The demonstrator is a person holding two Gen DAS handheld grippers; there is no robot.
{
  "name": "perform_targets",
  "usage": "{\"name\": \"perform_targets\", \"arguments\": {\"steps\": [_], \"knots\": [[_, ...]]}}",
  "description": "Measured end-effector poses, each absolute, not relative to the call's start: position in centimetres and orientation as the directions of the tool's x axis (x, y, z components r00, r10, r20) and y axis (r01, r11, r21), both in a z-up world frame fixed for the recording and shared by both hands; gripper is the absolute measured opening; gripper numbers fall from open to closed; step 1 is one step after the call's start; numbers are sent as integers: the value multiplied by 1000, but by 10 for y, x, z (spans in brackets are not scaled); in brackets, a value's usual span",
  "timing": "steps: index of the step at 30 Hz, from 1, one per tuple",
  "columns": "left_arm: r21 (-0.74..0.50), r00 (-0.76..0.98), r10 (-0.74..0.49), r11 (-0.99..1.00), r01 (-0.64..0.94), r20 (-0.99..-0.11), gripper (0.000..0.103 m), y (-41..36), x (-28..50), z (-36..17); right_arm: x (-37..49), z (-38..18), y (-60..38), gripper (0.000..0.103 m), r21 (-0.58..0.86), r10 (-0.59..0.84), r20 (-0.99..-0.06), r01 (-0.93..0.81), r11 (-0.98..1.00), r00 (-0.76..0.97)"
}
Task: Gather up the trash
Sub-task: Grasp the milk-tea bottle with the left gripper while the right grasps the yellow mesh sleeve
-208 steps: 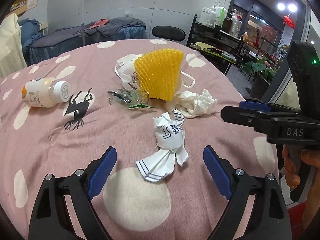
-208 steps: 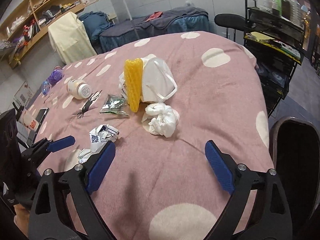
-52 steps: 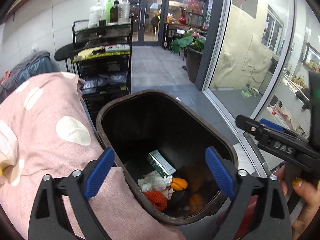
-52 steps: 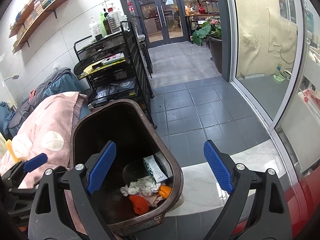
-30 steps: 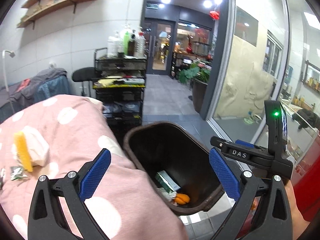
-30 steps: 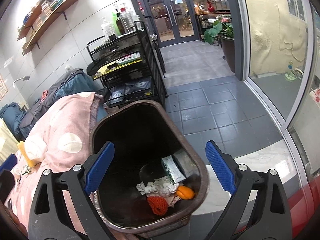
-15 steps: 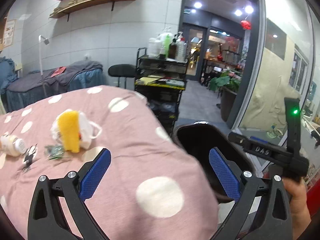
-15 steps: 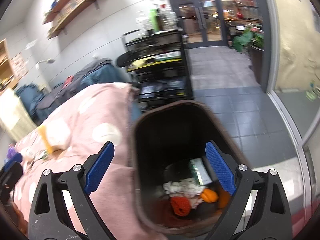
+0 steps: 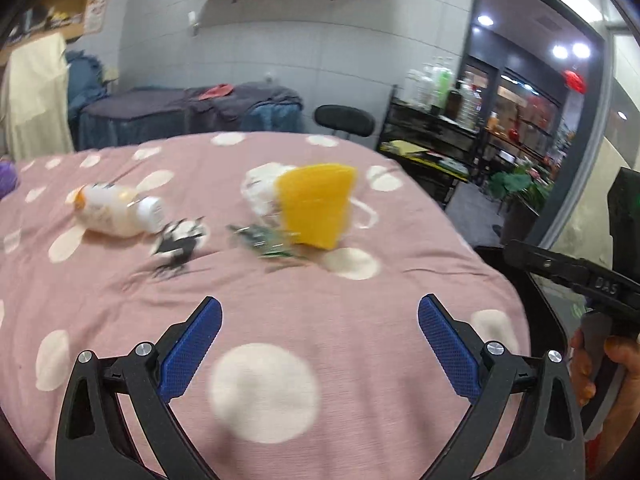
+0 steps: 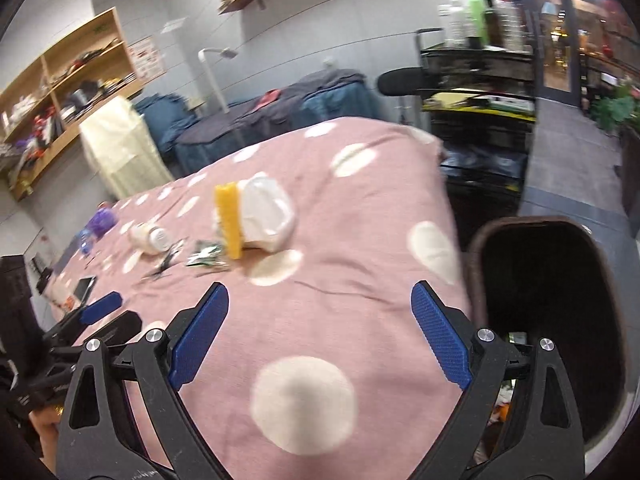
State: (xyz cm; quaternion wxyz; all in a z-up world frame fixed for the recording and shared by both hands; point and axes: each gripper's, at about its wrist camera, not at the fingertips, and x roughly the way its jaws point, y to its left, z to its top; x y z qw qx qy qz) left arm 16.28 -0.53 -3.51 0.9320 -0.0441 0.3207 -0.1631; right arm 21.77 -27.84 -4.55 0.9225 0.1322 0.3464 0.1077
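Note:
On the pink polka-dot cloth (image 9: 280, 312) lie a yellow foam net (image 9: 316, 208) (image 10: 229, 222) leaning on a white mask (image 10: 266, 214), a green foil wrapper (image 9: 264, 240) (image 10: 206, 258), a small white bottle (image 9: 116, 212) (image 10: 150, 238) and a black-and-white scrap (image 9: 178, 242). My left gripper (image 9: 319, 344) is open and empty over the cloth's near edge, well short of the trash. My right gripper (image 10: 319, 332) is open and empty too, over the cloth's corner beside the dark trash bin (image 10: 560, 320).
A black shelving cart with bottles (image 10: 480, 80) stands behind the bin. A purple object (image 10: 102, 220) and a phone (image 10: 82, 286) lie at the table's far left. A black stool (image 9: 344, 116) and a covered bed (image 9: 180, 112) stand beyond the table.
Both grippers have swung left from the bin back toward the table. The crumpled paper and white tissue seen on the cloth earlier are gone from it.

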Motion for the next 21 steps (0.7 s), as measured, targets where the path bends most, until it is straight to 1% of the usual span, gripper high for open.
{"name": "perform_targets", "arguments": {"steps": [3, 7, 10, 11, 12, 13, 15, 16, 19, 20, 21], "knots": [[-191, 750, -276, 961, 200, -602, 97, 27, 170, -41, 235, -41, -253, 91, 319, 338, -620, -165, 933, 708], [-177, 759, -191, 979, 100, -623, 97, 63, 184, -46, 255, -35, -219, 91, 257, 337, -628, -221, 941, 702], [-195, 751, -180, 978, 69, -636, 97, 84, 194, -48, 274, -33, -193, 91, 220, 349, -640, -272, 937, 684], [-203, 749, -178, 977, 59, -638, 97, 90, 198, -47, 282, -33, -187, 89, 213, 349, -645, -279, 936, 680], [-206, 750, -173, 977, 50, -638, 97, 94, 201, -47, 288, -33, -182, 83, 205, 349, -651, -286, 936, 675], [-205, 752, -166, 978, 42, -638, 97, 98, 204, -45, 298, -34, -175, 80, 193, 345, -662, -293, 936, 666], [-198, 750, -151, 980, 28, -644, 97, 106, 214, -43, 313, -36, -169, 71, 177, 329, -672, -287, 941, 664], [-204, 749, -154, 979, 25, -645, 97, 110, 221, -42, 323, -37, -166, 70, 169, 319, -676, -281, 945, 664], [-252, 737, -159, 968, -16, -657, 97, 126, 245, -41, 346, -41, -162, 61, 166, 305, -687, -267, 949, 659], [-266, 735, -158, 963, -32, -660, 97, 131, 252, -41, 352, -43, -159, 55, 167, 304, -690, -264, 950, 657], [-283, 733, -152, 957, -58, -663, 97, 137, 262, -41, 357, -44, -157, 47, 167, 304, -693, -265, 950, 653]]}}
